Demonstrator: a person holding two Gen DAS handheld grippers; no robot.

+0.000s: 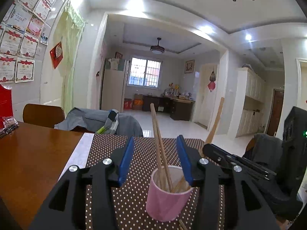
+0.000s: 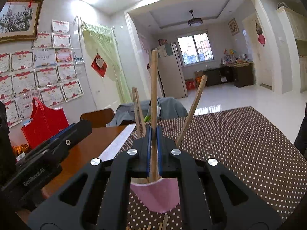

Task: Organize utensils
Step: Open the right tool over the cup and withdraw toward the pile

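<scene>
A pink cup [image 1: 165,201] stands on the brown dotted placemat [image 1: 115,153] with a pair of wooden chopsticks [image 1: 159,143] leaning in it. My left gripper [image 1: 155,138] is open; its blue pads stand on either side of that pair and the cup's rim without touching them. My right gripper [image 2: 153,132] is shut on one upright chopstick [image 2: 154,88], whose lower end dips into the pink cup [image 2: 157,195]. Another chopstick [image 2: 193,111] leans out to the right. The right gripper [image 1: 209,149] also shows at the right of the left wrist view.
Loose chopsticks [image 2: 163,224] lie on the mat in front of the cup. The wooden table [image 1: 34,163] extends left, with a red bag [image 2: 44,122] at its far left. A chair draped with a grey garment [image 1: 99,120] stands behind the table.
</scene>
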